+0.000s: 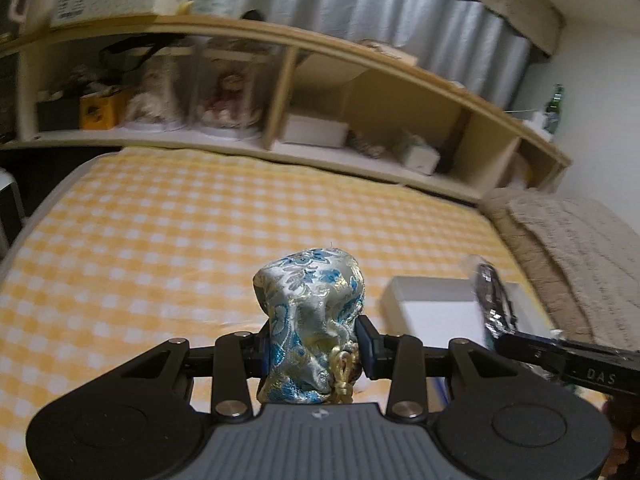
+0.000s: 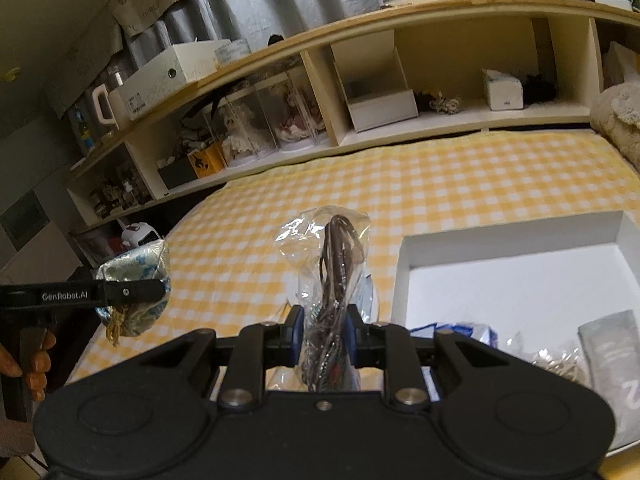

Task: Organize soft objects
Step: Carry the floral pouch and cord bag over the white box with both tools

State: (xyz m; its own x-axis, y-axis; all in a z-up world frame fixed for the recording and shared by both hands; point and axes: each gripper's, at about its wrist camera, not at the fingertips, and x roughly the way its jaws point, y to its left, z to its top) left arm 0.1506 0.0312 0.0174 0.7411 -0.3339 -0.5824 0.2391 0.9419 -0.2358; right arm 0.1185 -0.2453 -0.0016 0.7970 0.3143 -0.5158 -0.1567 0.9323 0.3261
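My left gripper is shut on a silver and blue brocade pouch with gold tassels, held upright above the yellow checked bed cover. The same pouch and the left gripper appear at the left of the right wrist view, with a person's hand on the handle. My right gripper is shut on a clear plastic bag with dark cords inside. That bag also shows at the right of the left wrist view. An open white box lies on the bed to the right.
A long wooden shelf unit runs behind the bed, holding dolls in clear cases, boxes and small items. A beige fluffy blanket lies at the right. More plastic-wrapped items sit near the white box.
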